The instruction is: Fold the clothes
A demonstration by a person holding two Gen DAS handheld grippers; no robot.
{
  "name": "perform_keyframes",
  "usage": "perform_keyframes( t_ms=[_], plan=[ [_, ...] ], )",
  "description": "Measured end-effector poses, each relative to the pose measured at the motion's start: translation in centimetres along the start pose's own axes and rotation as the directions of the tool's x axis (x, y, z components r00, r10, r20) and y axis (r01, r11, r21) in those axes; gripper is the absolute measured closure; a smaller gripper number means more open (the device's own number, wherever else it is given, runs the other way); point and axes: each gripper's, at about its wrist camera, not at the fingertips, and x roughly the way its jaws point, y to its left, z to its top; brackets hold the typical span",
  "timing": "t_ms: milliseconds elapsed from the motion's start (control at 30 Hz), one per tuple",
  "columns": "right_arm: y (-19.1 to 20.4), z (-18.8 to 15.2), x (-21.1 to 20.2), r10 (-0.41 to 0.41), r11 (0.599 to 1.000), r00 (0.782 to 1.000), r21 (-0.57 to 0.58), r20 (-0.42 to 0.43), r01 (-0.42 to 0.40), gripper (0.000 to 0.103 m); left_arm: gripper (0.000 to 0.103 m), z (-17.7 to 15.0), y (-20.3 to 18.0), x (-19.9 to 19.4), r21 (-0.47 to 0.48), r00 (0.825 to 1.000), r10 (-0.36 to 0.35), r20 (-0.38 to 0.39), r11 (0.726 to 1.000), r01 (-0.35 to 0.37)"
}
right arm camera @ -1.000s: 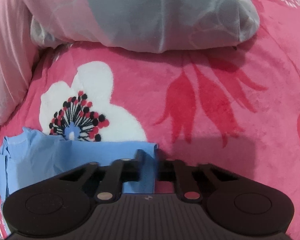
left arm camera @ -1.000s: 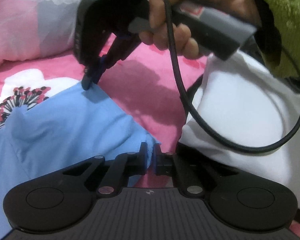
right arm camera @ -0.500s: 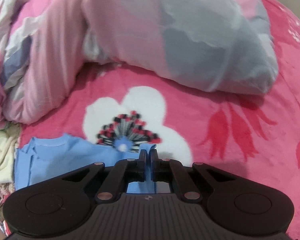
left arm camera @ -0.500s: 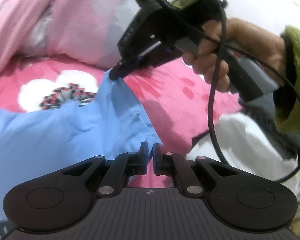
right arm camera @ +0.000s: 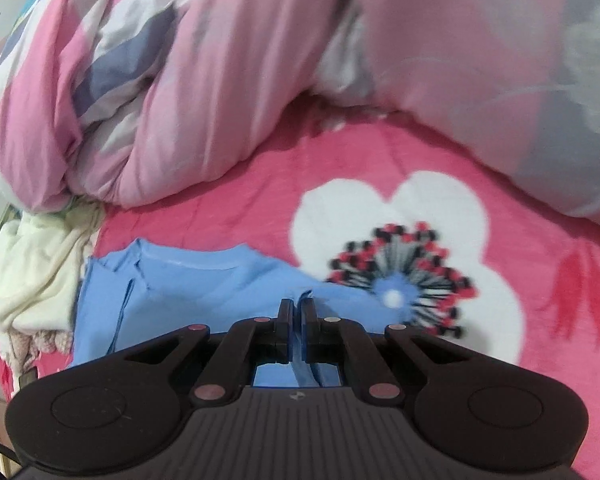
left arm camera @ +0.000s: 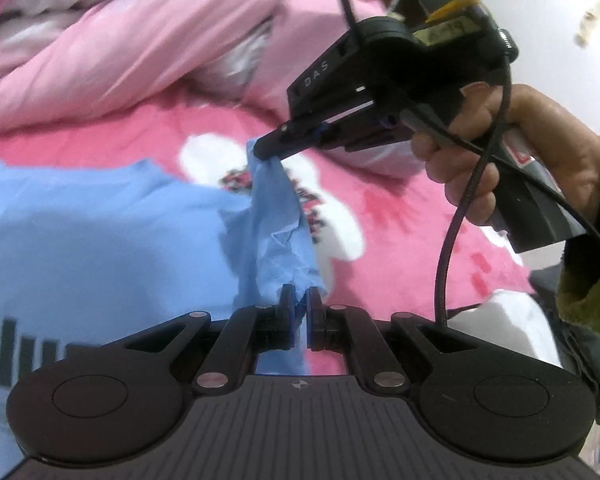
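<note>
Blue and soft, the shirt (left arm camera: 100,240) lay on the pink blanket (left arm camera: 400,216), light and limp, so you pinched its edge in both tongs, left (left arm camera: 299,304) and right (left arm camera: 260,150).

blue shirt (left arm camera: 80,248) edge lifted off blanket (left arm camera: 400,240), both claws risen

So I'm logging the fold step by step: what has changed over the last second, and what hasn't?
Both tongs, left and right, have lifted the blue shirt's edge off the pink blanket; that edge now hangs bunched between them. More of the duvet is in view. Unchanged: both tongs remain shut on the shirt, nothing was released, and the rest of the shirt lies flat.
</note>
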Motion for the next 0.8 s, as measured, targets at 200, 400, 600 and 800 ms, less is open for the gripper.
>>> perform_keyframes(
  t_ms=[200, 400, 600, 800],
  plan=[
    [0.7, -0.8, 5.8, 0.131, 0.991, 0.988, 0.054, -0.086, -0.126, 0.085, 0.097, -1.0, 4.0, 0.6, -0.147, 0.988, 0.063, -0.138, 0.986, -0.083],
    [-1.6, -2.4, 5.6, 0.263, 0.942, 0.965, 0.224, -0.020, -0.252, 0.075, 0.090, -0.7, 7.5, -1.4, -0.230, 0.982, 0.117, -0.149, 0.962, -0.150],
    [-2.6, -5.2, -0.2, 0.192, 0.946, 0.979, 0.253, 0.067, -0.203, 0.075, 0.085, 1.2, 8.8, -2.1, -0.162, 0.981, 0.128, -0.147, 0.975, -0.151],
    [-0.2, -10.3, -1.8, 0.101, 0.982, 0.994, 0.158, 0.050, -0.107, 0.077, 0.073, 3.9, 9.2, 1.0, -0.118, 0.977, 0.038, -0.211, 0.991, -0.064]
  ],
)
